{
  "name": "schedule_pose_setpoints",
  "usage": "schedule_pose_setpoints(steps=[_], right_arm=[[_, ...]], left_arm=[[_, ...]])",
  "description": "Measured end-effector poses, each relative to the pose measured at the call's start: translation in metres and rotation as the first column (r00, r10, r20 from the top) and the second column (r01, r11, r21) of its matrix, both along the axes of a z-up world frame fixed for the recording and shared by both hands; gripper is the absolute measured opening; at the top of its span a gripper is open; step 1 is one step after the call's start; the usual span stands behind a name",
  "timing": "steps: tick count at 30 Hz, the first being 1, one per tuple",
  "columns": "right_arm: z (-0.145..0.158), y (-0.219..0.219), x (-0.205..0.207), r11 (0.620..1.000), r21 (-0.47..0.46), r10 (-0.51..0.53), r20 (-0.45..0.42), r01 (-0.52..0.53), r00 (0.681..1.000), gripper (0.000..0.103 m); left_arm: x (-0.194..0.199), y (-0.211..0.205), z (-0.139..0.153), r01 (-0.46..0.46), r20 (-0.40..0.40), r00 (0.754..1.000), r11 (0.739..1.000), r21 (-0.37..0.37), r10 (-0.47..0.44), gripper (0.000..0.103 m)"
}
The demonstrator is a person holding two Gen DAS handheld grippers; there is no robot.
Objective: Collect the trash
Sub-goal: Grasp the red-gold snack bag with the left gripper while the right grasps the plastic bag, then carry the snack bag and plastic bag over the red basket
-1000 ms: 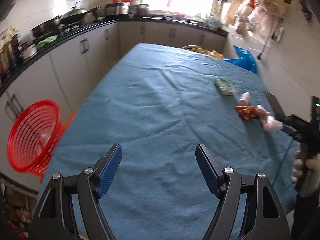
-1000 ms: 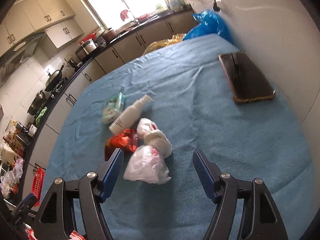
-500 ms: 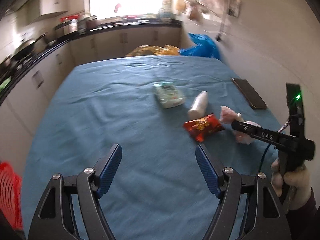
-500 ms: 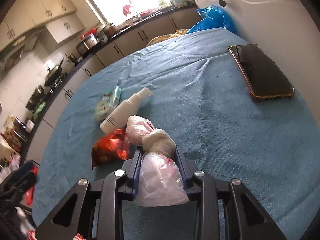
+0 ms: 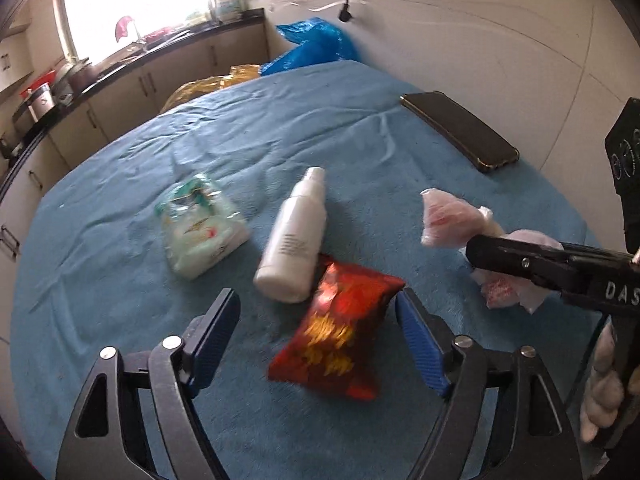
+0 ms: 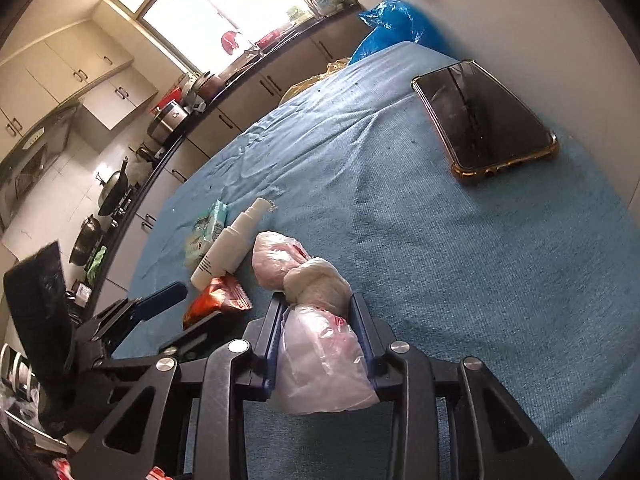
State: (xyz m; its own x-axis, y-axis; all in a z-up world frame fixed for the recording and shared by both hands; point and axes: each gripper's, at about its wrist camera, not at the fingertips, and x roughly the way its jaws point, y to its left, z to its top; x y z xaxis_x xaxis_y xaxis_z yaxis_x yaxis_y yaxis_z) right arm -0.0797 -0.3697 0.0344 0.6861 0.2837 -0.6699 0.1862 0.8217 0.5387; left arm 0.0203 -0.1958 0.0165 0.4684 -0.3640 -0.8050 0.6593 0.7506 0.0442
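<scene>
"DAS" reads on the right claw point(image 6: 320, 334), which tilts downward, clamped on the knotted plastic bag point(image 6: 320, 344) on the desk point(image 6: 460, 280). The left claw point(image 5: 318, 334), jaws just widened, straddles the red snack packet point(image 5: 340, 332) untouched.

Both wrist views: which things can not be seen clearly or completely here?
- Red snack packet: print motion-blurred in the left wrist view; in the right wrist view the left gripper hides its lower part.
- Knotted plastic bag: contents unreadable; the right gripper covers its sides, and its middle in the left wrist view.
- White bottle: label text too small.
</scene>
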Motion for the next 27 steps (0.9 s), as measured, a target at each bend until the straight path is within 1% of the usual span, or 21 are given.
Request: schedule_pose_setpoints(steps=[3, 4, 5, 6, 7, 10, 13, 15, 18, 21, 23, 27], right_arm=[[0.001, 0.003, 0.002, 1.000, -0.018, 0.003, -0.001, -0.003, 1.000, 0.036], [0.001, 0.003, 0.002, 1.000, -0.019, 0.003, -0.001, -0.003, 1.000, 0.036], [0.001, 0.003, 0.002, 1.000, -0.016, 0.003, 0.000, -0.003, 1.000, 0.036], [0.000, 0.003, 0.002, 1.000, -0.015, 0.002, 0.001, -0.002, 1.000, 0.036], [0.000, 0.003, 0.003, 1.000, -0.015, 0.002, 0.001, -0.002, 1.000, 0.036], [0.001, 0.006, 0.003, 1.000, -0.028, 0.003, 0.002, -0.003, 1.000, 0.035], [0.001, 0.008, 0.004, 0.999, -0.032, 0.005, 0.009, -0.005, 1.000, 0.035], [0.003, 0.008, 0.002, 0.999, -0.038, 0.005, 0.022, -0.004, 1.000, 0.035], [0.005, 0.010, -0.003, 0.999, -0.050, 0.006, 0.042, -0.004, 0.999, 0.035], [0.006, 0.011, -0.004, 0.998, -0.064, 0.005, 0.046, -0.002, 0.999, 0.035], [0.006, 0.011, -0.003, 0.997, -0.073, 0.004, 0.048, -0.001, 0.999, 0.035], [0.007, 0.015, -0.003, 0.995, -0.099, 0.001, 0.047, 0.003, 0.999, 0.035]], left_arm=[[0.001, -0.005, -0.005, -0.013, -0.043, 0.999, 1.000, 0.001, 0.013, 0.080], [0.000, -0.005, -0.006, -0.029, -0.048, 0.998, 1.000, 0.004, 0.029, 0.076], [-0.001, -0.005, -0.007, -0.054, -0.048, 0.997, 0.998, 0.018, 0.054, 0.053], [-0.003, -0.004, -0.007, -0.067, -0.053, 0.996, 0.998, 0.021, 0.068, 0.044], [-0.005, -0.002, -0.005, -0.078, -0.059, 0.995, 0.997, 0.014, 0.079, 0.031], [-0.013, 0.008, 0.002, -0.122, -0.055, 0.991, 0.993, -0.002, 0.121, 0.031], [-0.026, 0.030, 0.015, -0.180, -0.060, 0.982, 0.983, -0.034, 0.178, 0.031], [-0.038, 0.047, 0.026, -0.225, -0.035, 0.974, 0.973, -0.044, 0.223, 0.031], [-0.060, 0.073, 0.041, -0.266, -0.003, 0.964, 0.962, -0.054, 0.266, 0.032], [-0.074, 0.099, 0.049, -0.296, -0.020, 0.955, 0.952, -0.079, 0.295, 0.032], [-0.084, 0.122, 0.052, -0.343, -0.030, 0.939, 0.935, -0.091, 0.341, 0.032], [-0.100, 0.164, 0.059, -0.449, -0.032, 0.893, 0.887, -0.108, 0.448, 0.032]])
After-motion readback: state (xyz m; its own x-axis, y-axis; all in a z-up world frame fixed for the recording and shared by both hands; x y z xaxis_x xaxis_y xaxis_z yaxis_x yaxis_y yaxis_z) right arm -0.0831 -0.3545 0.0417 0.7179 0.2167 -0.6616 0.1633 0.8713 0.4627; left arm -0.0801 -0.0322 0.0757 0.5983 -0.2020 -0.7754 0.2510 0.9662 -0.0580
